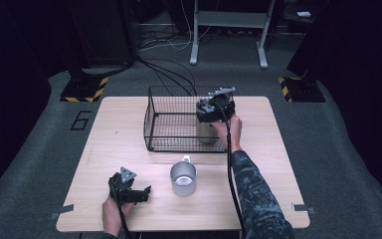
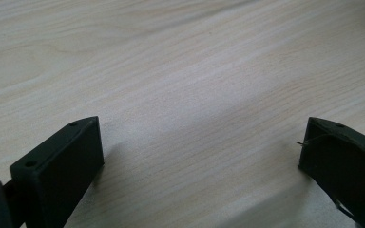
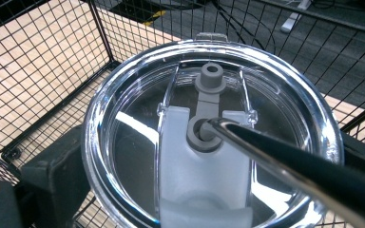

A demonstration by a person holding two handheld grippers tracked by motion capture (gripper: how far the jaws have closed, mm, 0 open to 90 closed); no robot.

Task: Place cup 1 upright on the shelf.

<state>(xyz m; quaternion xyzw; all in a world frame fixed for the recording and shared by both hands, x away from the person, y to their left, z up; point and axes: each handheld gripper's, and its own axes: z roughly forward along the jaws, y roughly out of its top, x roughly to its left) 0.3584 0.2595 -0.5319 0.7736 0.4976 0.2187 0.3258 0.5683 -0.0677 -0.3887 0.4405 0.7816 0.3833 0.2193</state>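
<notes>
Nearest the person, the left gripper (image 1: 140, 193) rests low over the front left part of the wooden table (image 1: 119, 149), its jaws spread wide apart with only bare wood grain between them in the left gripper view. Just to its right stands an open metal mug (image 1: 183, 178), upright, its handle turned toward the far side, apart from the gripper. Beyond the mug sits a black wire basket (image 1: 171, 117). Inside the basket's right front corner stands a steel tumbler (image 1: 206, 132), and the right gripper (image 1: 210, 115) comes down on it from above. In the right gripper view its jaws sit against either side of the tumbler, clamped just under the clear lid (image 3: 209, 142), through which a metal straw (image 3: 285, 159) passes. On the floor left of the table a painted "6" (image 1: 81, 120) reads clearly.
</notes>
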